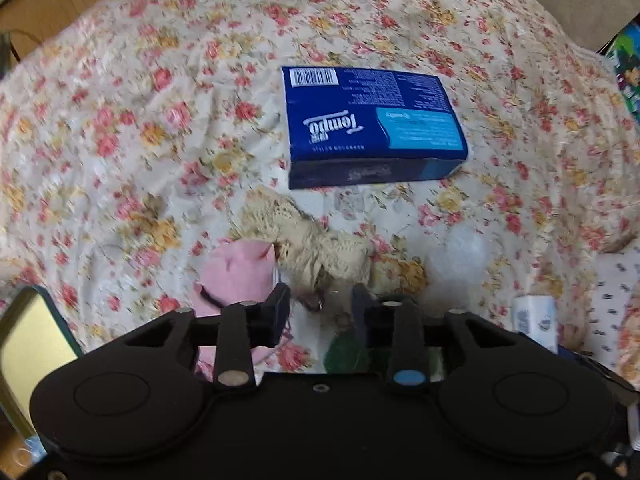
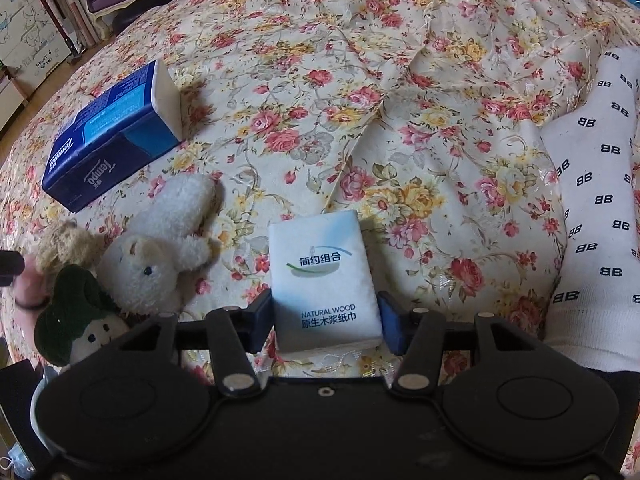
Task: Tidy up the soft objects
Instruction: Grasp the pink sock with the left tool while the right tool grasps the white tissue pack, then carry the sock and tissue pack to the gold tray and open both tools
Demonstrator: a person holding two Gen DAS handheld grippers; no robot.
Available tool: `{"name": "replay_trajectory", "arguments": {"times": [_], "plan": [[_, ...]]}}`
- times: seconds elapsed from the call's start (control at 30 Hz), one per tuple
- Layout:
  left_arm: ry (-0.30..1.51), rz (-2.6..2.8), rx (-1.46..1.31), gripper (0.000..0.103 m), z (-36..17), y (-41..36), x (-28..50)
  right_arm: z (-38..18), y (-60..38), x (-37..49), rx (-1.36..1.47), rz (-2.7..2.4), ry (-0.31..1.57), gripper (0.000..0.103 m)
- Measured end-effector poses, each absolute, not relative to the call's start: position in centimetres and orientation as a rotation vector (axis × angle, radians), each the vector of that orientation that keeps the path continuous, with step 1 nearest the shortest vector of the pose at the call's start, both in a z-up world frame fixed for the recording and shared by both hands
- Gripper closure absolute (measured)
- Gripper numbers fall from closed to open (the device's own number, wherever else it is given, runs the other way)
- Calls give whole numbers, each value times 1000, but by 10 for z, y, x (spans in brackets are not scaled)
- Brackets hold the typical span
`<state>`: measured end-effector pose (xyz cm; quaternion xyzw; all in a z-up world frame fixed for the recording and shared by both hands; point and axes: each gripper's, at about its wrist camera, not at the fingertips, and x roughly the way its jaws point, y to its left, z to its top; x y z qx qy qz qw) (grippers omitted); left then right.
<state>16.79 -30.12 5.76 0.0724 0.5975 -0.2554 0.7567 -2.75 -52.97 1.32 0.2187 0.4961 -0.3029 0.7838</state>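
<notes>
The right tool (image 2: pixel 326 320) is gripping a small white tissue pack (image 2: pixel 324 276) between its pads, holding its near end over the floral bedspread (image 2: pixel 400 80). The left tool (image 1: pixel 320 312) is standing narrow around a bundle of plush toys; blur keeps the exact contact unclear, though it appears to be pinching the beige knitted toy (image 1: pixel 316 248) with a pink plush (image 1: pixel 240 272) just to its left. In the right view a white teddy bear (image 2: pixel 160 256), a green-capped plush (image 2: pixel 80 312) and a tan plush (image 2: pixel 64 244) are lying clustered at the near left. Farther off, the blue Tempo tissue pack (image 1: pixel 372 124) is resting alone on the bed. Judging by this, sorting is only beginning: both tools are holding items, nothing is grouped, and no container is showing.
</notes>
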Motion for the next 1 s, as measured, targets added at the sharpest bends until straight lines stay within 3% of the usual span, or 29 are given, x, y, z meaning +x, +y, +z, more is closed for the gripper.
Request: {"name": "replay_trajectory", "arguments": {"times": [0.03,0.1,0.13,0.57,0.67,0.7,0.73,1.0], "plan": [[1282,-538,175,56,58,-303,167,13,-530,-28,472,-652,1072,50],[1248,-499,200,36,57,-302,167,13,-530,-28,474,-649,1071,50],[1236,-480,209,34,56,-299,168,13,-530,-28,474,-648,1071,50],[1314,-391,239,30,3,-274,182,12,-528,-26,462,-636,1079,51],[1325,-383,231,37,-7,-274,184,11,-527,-25,452,-637,1084,51],[1330,-391,226,55,-9,-275,185,11,-526,-25,448,-637,1084,51],[1344,-405,221,63,-12,-275,186,11,-526,-25,446,-635,1085,51],[1335,-412,200,67,9,-263,173,24,-523,-26,437,-636,1077,53]]}}
